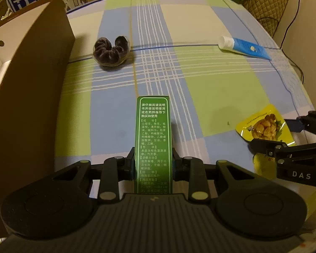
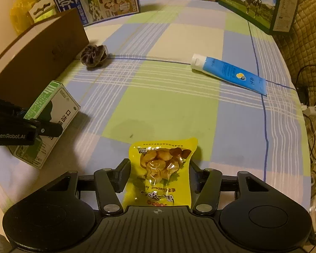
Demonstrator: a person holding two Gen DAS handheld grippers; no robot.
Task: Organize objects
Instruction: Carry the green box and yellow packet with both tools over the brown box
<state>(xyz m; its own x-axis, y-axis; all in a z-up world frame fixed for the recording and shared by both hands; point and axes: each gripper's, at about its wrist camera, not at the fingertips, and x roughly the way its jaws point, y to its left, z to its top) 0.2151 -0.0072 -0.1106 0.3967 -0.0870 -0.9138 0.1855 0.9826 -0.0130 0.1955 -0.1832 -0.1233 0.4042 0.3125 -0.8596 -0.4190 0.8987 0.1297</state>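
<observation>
The left gripper (image 1: 153,158) is clamped tight on a green box (image 1: 152,139) printed with white text, its two pads pressing the narrow sides; from the right wrist view the same box (image 2: 52,116) rests on the checked tablecloth (image 2: 168,97) right beside a brown cardboard box (image 2: 38,61), which serves as the landmark here. The right gripper (image 2: 159,168) has a yellow snack packet (image 2: 162,164) between its jaws, which stand partly open; the fingers sit against the packet's two edges, though whether they truly squeeze it cannot be told. The packet lies on the tablecloth well to the right of the cardboard box. A dark scrunchie (image 1: 111,51) lies just beyond the cardboard box's near corner, close to its wall. A blue tube (image 2: 229,73) with a white cap lies far to the right of the cardboard box, cap pointing toward it. Printed cartons (image 2: 99,0) stand behind the cardboard box at the table's far edge.
</observation>
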